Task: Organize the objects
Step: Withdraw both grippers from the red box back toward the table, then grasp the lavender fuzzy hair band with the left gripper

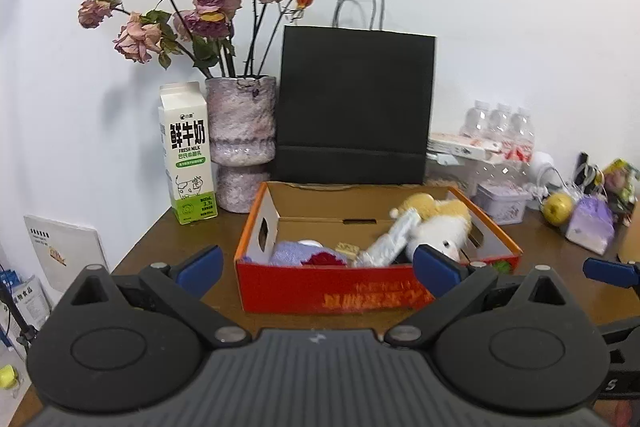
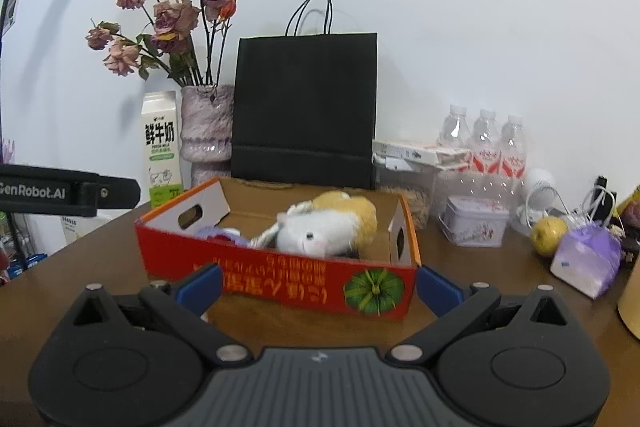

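I hold both grippers wide open with nothing in them, the left gripper (image 1: 318, 265) and the right gripper (image 2: 320, 285) just in front of the red box (image 2: 280, 277) on the bench (image 2: 80, 267). I think the box is where loose things go, since a plush toy (image 2: 320, 231) and a purple cloth (image 1: 292, 253) already lie inside. An apple (image 2: 549, 235), a purple pouch (image 2: 588, 261) and a small tin (image 2: 474, 225) sit off to the right. The black bag (image 2: 304, 111), vase (image 2: 206, 129) and milk carton (image 2: 160, 147) stand behind, out of my way.
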The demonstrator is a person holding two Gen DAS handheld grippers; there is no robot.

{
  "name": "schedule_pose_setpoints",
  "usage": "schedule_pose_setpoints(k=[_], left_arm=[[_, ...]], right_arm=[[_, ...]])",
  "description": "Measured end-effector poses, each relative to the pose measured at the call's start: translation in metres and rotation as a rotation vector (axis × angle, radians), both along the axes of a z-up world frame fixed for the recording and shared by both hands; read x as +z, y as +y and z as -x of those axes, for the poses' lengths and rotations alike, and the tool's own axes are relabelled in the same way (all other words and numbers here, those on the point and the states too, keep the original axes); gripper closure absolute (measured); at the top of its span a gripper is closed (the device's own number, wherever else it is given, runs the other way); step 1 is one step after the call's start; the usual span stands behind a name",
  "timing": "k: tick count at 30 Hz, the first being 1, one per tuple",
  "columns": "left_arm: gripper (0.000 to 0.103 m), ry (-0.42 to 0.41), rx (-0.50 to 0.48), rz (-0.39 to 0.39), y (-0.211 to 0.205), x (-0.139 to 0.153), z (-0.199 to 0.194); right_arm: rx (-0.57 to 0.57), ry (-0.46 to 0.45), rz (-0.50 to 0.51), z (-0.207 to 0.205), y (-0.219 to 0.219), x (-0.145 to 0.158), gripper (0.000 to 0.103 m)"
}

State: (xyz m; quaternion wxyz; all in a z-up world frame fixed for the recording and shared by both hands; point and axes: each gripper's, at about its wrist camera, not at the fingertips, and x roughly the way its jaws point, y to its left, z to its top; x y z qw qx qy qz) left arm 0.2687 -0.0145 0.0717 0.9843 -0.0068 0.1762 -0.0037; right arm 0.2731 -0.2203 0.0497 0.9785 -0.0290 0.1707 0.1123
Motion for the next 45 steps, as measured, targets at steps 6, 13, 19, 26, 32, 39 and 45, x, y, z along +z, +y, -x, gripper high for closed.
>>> schedule_pose_setpoints(k=[6, 13, 19, 26, 32, 39, 45], left_arm=[[0.0, -0.013, -0.035, -0.033, -0.008, -0.012, 0.033], [0.0, -0.002, -0.061, -0.048, -0.013, -0.028, 0.059], [0.0, 0.03, -0.063, -0.071, -0.016, -0.042, 0.072], [0.0, 0.111, -0.054, -0.071, -0.016, -0.06, 0.077], [0.0, 0.202, -0.029, -0.1, -0.028, -0.075, 0.063], [0.0, 0.229, -0.021, -0.119, -0.037, -0.082, 0.042], [0.0, 0.245, -0.046, -0.136, -0.036, -0.089, 0.022]], right_arm=[[-0.007, 0.011, -0.015, 0.032, -0.013, -0.008, 0.0], [-0.031, 0.035, -0.02, 0.062, -0.026, -0.024, 0.0], [-0.063, 0.055, 0.011, 0.081, -0.033, -0.042, 0.0], [-0.093, 0.054, 0.009, 0.09, -0.039, -0.048, 0.0], [-0.105, 0.073, 0.008, 0.085, -0.04, -0.051, 0.0], [-0.102, 0.077, -0.004, 0.085, -0.041, -0.051, 0.0], [-0.089, 0.084, -0.014, 0.083, -0.041, -0.051, 0.0]])
